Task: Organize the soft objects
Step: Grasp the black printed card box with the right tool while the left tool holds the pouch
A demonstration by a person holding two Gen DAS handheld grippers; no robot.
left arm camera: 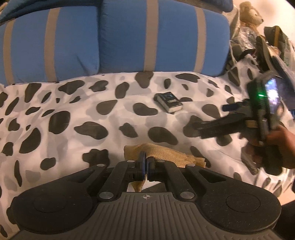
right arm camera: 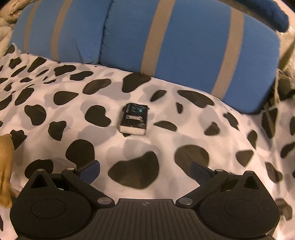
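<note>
Left hand-held gripper (left arm camera: pixel 146 167): pressed together on a fold of the tan cloth (left arm camera: pixel 166 154), which lies on the bed directly ahead of the fingers.
Tan cloth, handling: looks light, limp and coarsely woven; it should drape and slide little. The present pinch near one edge seems adequate; a second hold on the loose end at the right would keep it from trailing.
Right hand-held gripper (right arm camera: pixel 145 172): spread wide, nothing between the blue pads (right arm camera: pixel 90 170), hovering over the spotted bedspread (right arm camera: pixel 55 114).
Small black box (right arm camera: pixel 134 118): one, stiff-edged, lying flat mid-bed; probably not a soft item.
Blue striped pillows (left arm camera: pixel 114 38): two, side by side at the head of the bed; bulky, light, squashy; best taken at a corner.
Teddy bear (left arm camera: pixel 249 15): one, far right corner beside a cluttered pile.
</note>
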